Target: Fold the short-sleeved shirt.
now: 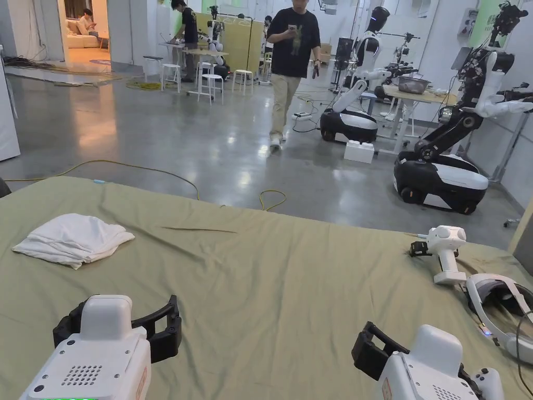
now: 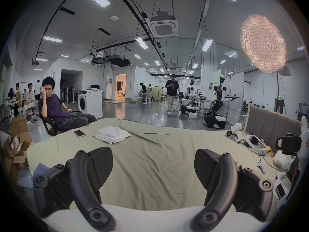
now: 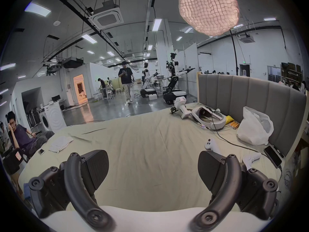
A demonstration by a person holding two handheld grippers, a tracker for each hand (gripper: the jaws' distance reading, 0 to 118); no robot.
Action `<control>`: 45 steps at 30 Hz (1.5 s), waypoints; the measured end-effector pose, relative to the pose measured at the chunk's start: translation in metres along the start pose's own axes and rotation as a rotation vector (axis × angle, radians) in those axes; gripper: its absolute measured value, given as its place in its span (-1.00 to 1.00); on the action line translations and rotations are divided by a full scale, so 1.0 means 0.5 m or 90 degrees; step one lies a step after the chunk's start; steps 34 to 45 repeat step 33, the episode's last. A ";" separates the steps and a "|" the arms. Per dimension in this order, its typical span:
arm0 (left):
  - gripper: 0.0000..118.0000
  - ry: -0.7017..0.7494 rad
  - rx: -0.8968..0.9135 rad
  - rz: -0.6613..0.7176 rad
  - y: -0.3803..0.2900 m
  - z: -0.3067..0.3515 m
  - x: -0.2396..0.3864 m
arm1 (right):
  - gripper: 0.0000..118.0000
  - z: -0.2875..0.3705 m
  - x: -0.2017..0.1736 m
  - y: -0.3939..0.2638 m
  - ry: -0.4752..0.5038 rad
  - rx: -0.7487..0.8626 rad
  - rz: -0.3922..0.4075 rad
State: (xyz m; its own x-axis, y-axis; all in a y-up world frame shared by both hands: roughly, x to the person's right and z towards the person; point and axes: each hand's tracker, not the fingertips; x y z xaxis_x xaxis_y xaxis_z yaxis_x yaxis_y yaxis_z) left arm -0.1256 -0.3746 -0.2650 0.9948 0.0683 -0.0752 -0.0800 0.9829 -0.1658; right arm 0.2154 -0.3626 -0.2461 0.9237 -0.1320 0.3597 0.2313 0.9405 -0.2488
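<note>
A white shirt (image 1: 73,239) lies in a folded, slightly rumpled bundle at the far left of the green bed sheet (image 1: 270,291). The same white shirt (image 2: 111,134) sits well beyond my left gripper (image 2: 153,168), whose jaws stand wide apart with nothing between them. My right gripper (image 3: 153,168) is also open and empty, and the white shirt (image 3: 60,143) lies far off to its left. In the head view both grippers hover low over the near edge of the bed, the left gripper (image 1: 156,328) at bottom left and the right gripper (image 1: 372,349) at bottom right.
A spare white gripper (image 1: 445,252), a headset (image 1: 499,307), hand controllers (image 3: 212,145), a plastic bag (image 3: 254,128) and a phone (image 3: 272,155) crowd the bed's right side by the grey headboard (image 3: 242,91). Another phone (image 2: 79,133) lies beside the shirt. A person (image 1: 291,67) walks on the floor beyond; another person (image 2: 56,108) sits at left.
</note>
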 end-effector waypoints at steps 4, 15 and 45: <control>0.76 0.001 0.002 0.008 0.002 -0.001 0.001 | 0.86 -0.006 -0.015 0.006 -0.058 -0.006 0.020; 0.76 -0.017 0.026 -0.042 -0.006 0.004 0.020 | 0.86 -0.006 -0.037 0.005 -0.027 -0.003 0.055; 0.76 -0.017 0.018 -0.020 -0.007 0.002 0.005 | 0.86 -0.003 -0.012 0.011 0.030 -0.026 0.009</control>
